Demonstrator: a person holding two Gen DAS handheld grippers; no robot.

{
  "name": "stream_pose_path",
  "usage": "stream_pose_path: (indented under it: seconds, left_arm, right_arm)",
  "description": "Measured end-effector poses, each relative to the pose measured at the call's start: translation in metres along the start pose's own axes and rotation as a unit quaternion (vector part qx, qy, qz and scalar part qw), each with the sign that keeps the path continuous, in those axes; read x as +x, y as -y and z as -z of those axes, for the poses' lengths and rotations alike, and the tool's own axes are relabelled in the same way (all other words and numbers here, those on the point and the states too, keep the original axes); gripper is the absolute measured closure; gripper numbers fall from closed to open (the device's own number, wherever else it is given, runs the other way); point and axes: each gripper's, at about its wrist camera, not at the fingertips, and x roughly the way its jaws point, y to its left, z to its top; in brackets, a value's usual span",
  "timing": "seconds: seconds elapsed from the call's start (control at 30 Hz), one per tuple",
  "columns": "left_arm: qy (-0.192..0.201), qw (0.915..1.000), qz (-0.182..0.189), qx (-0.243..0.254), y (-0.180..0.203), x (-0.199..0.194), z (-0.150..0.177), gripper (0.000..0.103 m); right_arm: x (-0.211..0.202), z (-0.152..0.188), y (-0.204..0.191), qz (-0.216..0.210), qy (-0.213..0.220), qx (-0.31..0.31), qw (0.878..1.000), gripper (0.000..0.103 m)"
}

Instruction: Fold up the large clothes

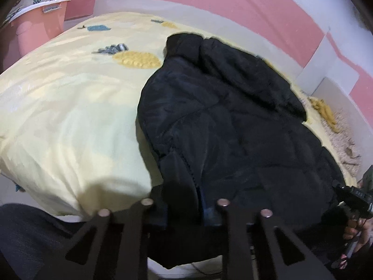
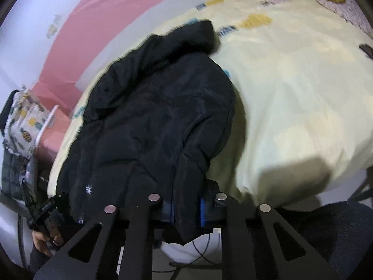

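Black padded jacket (image 1: 223,121) lies on the bed (image 1: 70,116), long axis running from the near edge away toward the pink-and-white wall (image 1: 233,2). Hood or collar end (image 1: 184,44) points at the wall; hem end hangs over the near edge of the bed, toward the grippers.

Left gripper (image 1: 184,206): fingers closed on a fold of the jacket's hem, fabric pinched between the blue pads. Right gripper (image 2: 186,206): likewise clamped on the hem, black cloth bunched between its pads and drooping below them. In the left view the right gripper shows at the far right edge (image 1: 352,198); in the right view the left gripper shows at the lower left (image 2: 44,207), with a hand under it. So the two grips sit apart along the near hem.

Edges and room: left view, jacket occupies the right half of the bed; broad stretch of pale yellow cover with pineapple print to its left. A pink tub (image 1: 39,21) stands past the bed's far-left corner. On the jacket's right, a narrow strip of cover, then a yellow cloth (image 1: 326,114) near the wall. Right view: wide open cover on the jacket's right, and a small dark object (image 2: 367,50) on it at the frame edge.

Jacket look: quilted, slightly shiny, creased, lumpy in the middle; one side seems folded over the body. Small pale patch near the hem (image 2: 88,189). Both views motion-blurred.
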Motion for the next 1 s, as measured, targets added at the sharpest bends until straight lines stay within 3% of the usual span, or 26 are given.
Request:
stream_pose_path:
  seconds: [0.3,0.5,0.73,1.0]
  left_arm:
    - [0.078,0.9960,0.041,0.011,0.011,-0.056,-0.028,0.089]
    - [0.099,0.9927,0.065,-0.021,-0.008,-0.090,-0.028,0.089]
    - [0.115,0.9894,0.086,-0.023,-0.004,-0.124,-0.028,0.089]
    - [0.156,0.9817,0.109,-0.017,-0.002,-0.146,-0.056,0.089]
  right_arm:
    - [-0.046,-0.008,-0.031,-0.059,0.067,-0.031,0.996,0.093]
    - [-0.080,0.002,-0.025,-0.081,0.089,-0.018,0.993,0.093]
    - [-0.112,0.002,-0.033,-0.092,0.112,-0.025,0.989,0.093]
    - [-0.136,-0.016,-0.043,-0.113,0.160,-0.036,0.980,0.092]
